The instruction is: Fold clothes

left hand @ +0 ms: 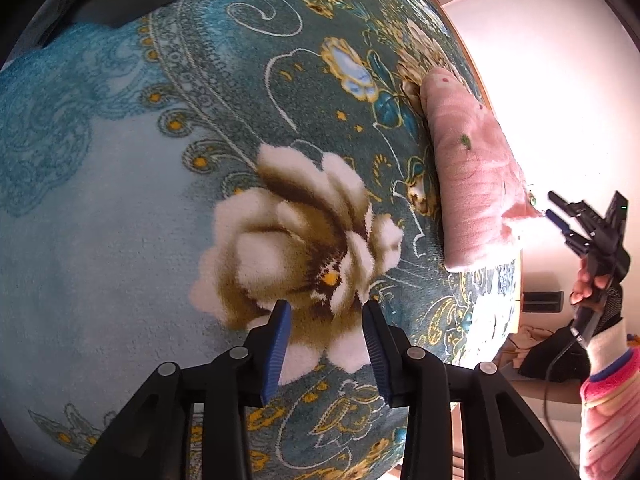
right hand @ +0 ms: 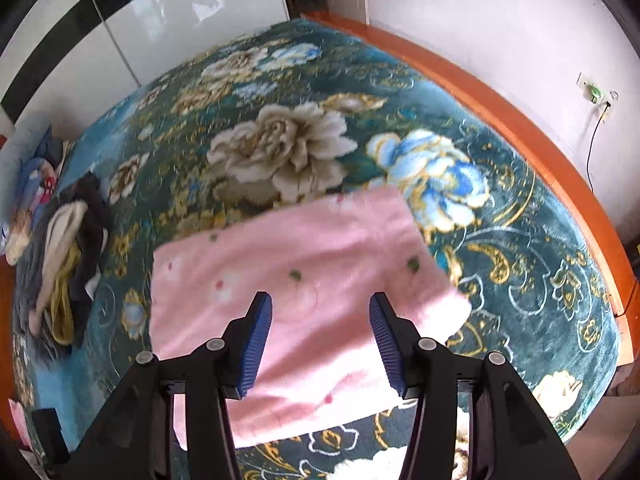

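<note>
A folded pink fleece garment (right hand: 304, 300) with small flower dots lies flat on the teal floral bed blanket (right hand: 280, 92). My right gripper (right hand: 320, 308) is open and empty, hovering just above the garment's near part. In the left wrist view the same pink garment (left hand: 472, 168) lies at the right side of the bed. My left gripper (left hand: 326, 316) is open and empty above a large cream flower on the blanket (left hand: 120, 200), well left of the garment. The right gripper (left hand: 560, 216) also shows there, held by a hand beyond the garment's edge.
A heap of dark, yellow and white clothes (right hand: 64, 248) lies at the bed's left side. A pillow (right hand: 24, 192) sits by it. An orange wooden bed frame (right hand: 520, 128) runs along the white wall. A white wardrobe (right hand: 120, 20) stands behind.
</note>
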Demonstrator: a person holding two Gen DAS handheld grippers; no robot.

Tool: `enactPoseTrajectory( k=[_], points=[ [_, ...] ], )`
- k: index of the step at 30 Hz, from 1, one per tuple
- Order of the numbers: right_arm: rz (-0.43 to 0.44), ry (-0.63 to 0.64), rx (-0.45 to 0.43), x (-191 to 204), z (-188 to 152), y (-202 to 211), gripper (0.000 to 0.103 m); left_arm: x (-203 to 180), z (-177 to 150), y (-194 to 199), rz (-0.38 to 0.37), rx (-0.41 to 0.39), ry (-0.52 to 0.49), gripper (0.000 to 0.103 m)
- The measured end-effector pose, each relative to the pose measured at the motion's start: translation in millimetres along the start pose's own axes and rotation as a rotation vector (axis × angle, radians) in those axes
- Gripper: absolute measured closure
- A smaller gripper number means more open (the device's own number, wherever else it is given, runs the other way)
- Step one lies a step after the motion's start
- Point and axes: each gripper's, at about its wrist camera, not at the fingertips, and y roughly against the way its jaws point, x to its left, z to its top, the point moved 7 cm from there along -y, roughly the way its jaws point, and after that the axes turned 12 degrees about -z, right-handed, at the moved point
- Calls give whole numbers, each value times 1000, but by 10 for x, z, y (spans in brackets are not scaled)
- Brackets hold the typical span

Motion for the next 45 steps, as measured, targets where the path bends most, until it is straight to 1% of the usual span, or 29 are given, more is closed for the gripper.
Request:
enactPoseTrajectory(
  k=[2, 4, 6, 7, 8, 11, 13, 14, 15, 18, 21, 22, 24, 25, 26, 27, 28, 29, 30, 32, 34, 36, 38, 42, 45],
  points=[
    [-49, -2, 42, -39, -159, -215, 51, -27, -17, -11, 17, 6, -24, 61],
    [-93, -38, 90, -142, -267, -430, 51, -56, -32, -23, 40, 10, -53, 60],
    [-125, -55, 140, -219, -371, -575, 51, -80, -50, -30, 66, 11, -81, 58],
    [-130, -61, 145, -231, -405, -600, 51, -90, -57, -30, 79, 9, -97, 56],
    [-116, -64, 123, -214, -423, -558, 51, -101, -63, -30, 94, 7, -111, 53],
    [-50, -71, 36, -140, -473, -350, 51, -148, -63, -49, 133, -4, -145, 50],
    [-28, -68, -4, -106, -604, -272, 46, -207, -53, -75, 147, -21, -160, 48],
    [-26, -66, -6, -95, -706, -290, 42, -250, -50, -97, 153, -30, -173, 45],
    [-24, -63, -8, -84, -808, -307, 39, -301, -46, -131, 170, -35, -194, 44],
    [-22, -58, 7, -65, -1166, -425, 38, -454, -38, -259, 237, -40, -268, 43],
    [-25, -61, 40, -82, -1468, -589, 37, -600, -38, -420, 278, -41, -319, 43],
    [-30, -58, 48, -87, -1535, -634, 37, -649, -34, -476, 288, -43, -328, 41],
    [-43, -32, 16, -67, -1576, -655, 35, -755, -18, -576, 308, -65, -350, 37],
    [-48, -16, -6, -52, -1587, -657, 32, -809, -8, -627, 323, -83, -362, 32],
    [-48, 0, -27, -28, -1591, -663, 25, -862, 0, -677, 335, -101, -370, 25],
    [-44, 17, -44, 5, -1593, -681, 18, -901, 5, -728, 346, -115, -368, 23],
    [-41, 35, -61, 41, -1598, -705, 14, -934, 10, -780, 358, -126, -364, 19],
    [-43, 55, -81, 77, -1609, -724, 8, -957, 18, -827, 369, -135, -358, 14],
    [-50, 78, -104, 111, -1624, -735, 4, -976, 27, -872, 379, -143, -352, 12],
    [-68, 97, -168, 147, -1663, -741, 3, -999, 41, -943, 387, -159, -355, 1],
    [-69, 77, -224, 145, -1696, -742, 1, -1007, 65, -995, 412, -181, -377, 0],
    [-74, 65, -259, 148, -1719, -758, 0, -1011, 88, -1048, 438, -200, -400, 0],
    [-81, 65, -273, 158, -1728, -772, 0, -981, 110, -1126, 456, -198, -405, 0],
    [-65, 53, -277, 149, -1729, -799, 0, -874, 142, -1269, 484, -176, -383, 0],
    [-65, 53, -279, 155, -1729, -814, 0, -867, 171, -1318, 506, -201, -397, 0]
  ],
)
